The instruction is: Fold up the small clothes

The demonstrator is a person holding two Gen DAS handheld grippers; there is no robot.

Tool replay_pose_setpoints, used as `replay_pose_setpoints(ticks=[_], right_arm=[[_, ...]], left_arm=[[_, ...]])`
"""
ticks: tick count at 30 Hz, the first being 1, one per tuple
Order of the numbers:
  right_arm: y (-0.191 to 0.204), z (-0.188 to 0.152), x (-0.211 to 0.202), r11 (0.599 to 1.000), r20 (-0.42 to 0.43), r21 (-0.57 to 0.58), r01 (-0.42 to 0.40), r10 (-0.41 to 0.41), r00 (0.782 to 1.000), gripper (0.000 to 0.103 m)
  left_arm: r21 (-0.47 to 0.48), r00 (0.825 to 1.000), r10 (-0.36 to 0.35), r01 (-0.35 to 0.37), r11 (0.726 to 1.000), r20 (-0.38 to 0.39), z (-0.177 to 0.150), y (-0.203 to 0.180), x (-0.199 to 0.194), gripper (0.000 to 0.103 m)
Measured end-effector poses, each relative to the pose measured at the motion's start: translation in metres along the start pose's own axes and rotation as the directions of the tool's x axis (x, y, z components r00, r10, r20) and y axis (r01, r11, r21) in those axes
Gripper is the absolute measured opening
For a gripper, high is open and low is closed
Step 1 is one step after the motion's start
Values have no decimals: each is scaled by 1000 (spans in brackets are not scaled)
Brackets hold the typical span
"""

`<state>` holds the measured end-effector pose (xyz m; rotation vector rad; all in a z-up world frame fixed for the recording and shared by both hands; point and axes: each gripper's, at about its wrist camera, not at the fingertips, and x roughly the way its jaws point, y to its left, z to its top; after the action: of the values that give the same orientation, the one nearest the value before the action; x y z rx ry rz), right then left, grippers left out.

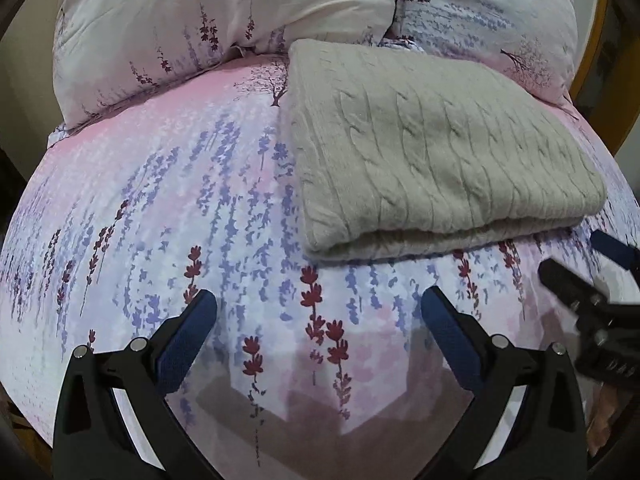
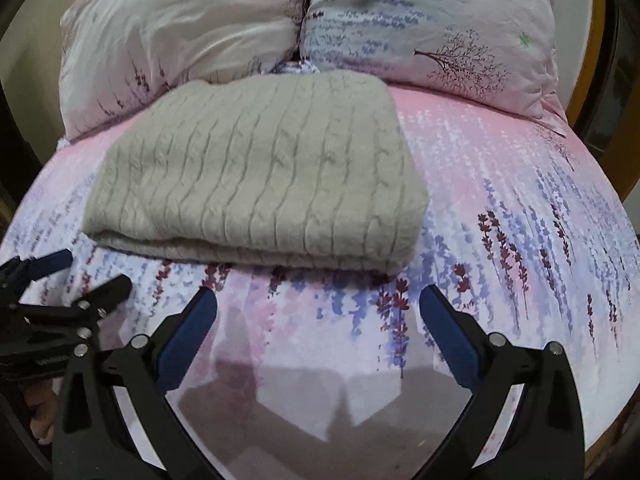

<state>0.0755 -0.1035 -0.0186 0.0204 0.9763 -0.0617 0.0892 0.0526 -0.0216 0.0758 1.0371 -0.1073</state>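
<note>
I find one grey cable-knit garment on the floral bedsheet, lying flat in a squared, layered bundle. In the left wrist view it fills the upper right of the frame; in the right wrist view it sits upper centre-left. It lies ahead of both sets of fingers, apart from them, with a strip of bare sheet between.

My left gripper has its jaws spread wide and holds nothing. My right gripper is likewise spread and empty. Each shows at the edge of the other's frame.

The bundle's near folded edge runs across the frame in both views, and I judge its long axis to run the same way. The right gripper faces that edge more squarely, so I judge it the nearer.

Count: one knitted garment, two pillows side by side in the upper frame, one sheet, two grippers.
</note>
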Motion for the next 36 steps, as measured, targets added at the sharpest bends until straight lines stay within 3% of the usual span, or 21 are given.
replay_pose_setpoints(ticks=[11,36], right_arm=[[1,0,11,1000,-24,19,22,-22,999,101],[-1,-2,9,999,-11,33,31,-31,999,101]], left_arm=[[-16,999,9,-8,1000,44,-3,0,-3,102],[-9,999,6,-6,1000,41,-5,0,-4,102]])
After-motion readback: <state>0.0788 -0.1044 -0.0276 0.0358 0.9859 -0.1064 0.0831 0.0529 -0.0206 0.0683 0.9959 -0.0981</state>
